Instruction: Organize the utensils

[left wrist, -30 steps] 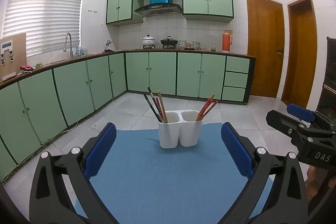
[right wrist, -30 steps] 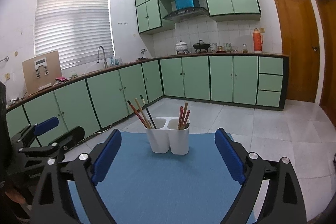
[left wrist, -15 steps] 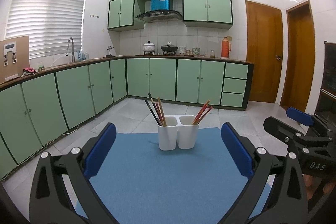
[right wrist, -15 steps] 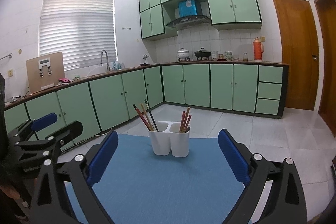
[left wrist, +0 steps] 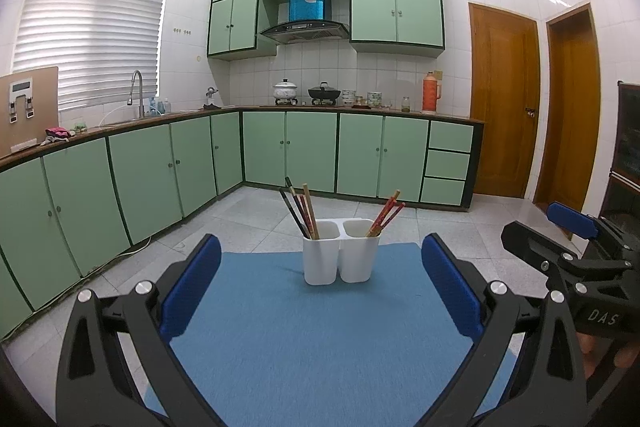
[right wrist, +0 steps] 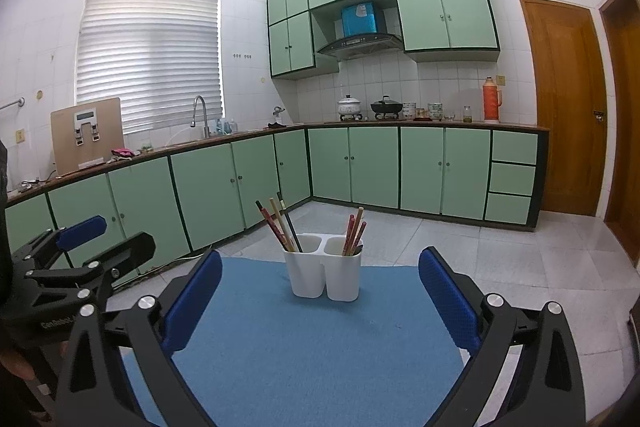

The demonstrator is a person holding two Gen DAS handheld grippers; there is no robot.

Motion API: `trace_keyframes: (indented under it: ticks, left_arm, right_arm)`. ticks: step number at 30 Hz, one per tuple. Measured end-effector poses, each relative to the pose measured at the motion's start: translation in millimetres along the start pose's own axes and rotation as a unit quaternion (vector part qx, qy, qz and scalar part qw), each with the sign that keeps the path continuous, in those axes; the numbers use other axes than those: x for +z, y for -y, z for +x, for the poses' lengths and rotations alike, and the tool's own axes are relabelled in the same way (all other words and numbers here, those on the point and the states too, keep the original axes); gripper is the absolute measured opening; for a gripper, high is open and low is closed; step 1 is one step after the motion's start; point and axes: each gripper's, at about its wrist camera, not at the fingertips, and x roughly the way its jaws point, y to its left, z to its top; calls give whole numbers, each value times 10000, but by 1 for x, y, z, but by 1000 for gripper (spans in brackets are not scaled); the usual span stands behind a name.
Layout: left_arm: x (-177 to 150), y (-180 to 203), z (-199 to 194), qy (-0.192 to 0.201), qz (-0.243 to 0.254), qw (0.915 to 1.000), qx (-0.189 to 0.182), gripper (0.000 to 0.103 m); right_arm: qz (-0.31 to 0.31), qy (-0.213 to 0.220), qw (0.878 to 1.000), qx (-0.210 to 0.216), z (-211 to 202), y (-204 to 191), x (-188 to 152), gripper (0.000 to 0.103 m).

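chopsticks (left wrist: 304, 211) stand in holder (left wrist: 340, 259) — both grippers empty.

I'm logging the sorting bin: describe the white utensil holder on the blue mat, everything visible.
The white utensil holder is a glossy, plastic-looking pair of joined rounded cups standing upright at the far end of the blue mat. The left cup holds dark, red and tan chopsticks leaning left; the right holds red ones leaning right. Neither gripper touches it.

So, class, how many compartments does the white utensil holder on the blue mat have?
2: the left compartment holds dark and wooden chopsticks; the right compartment, joined beside it, holds reddish ones. None seems hidden.
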Motion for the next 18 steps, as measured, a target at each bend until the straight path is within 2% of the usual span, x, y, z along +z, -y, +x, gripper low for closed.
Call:
trace_keyframes:
  ticks: [18]
  left_arm:
    - [-2, -2, -4, -29, -4, 10000, 20, 97]
  right_arm:
    - [4, -2, 10000, 5, 0, 0, -1, 97]
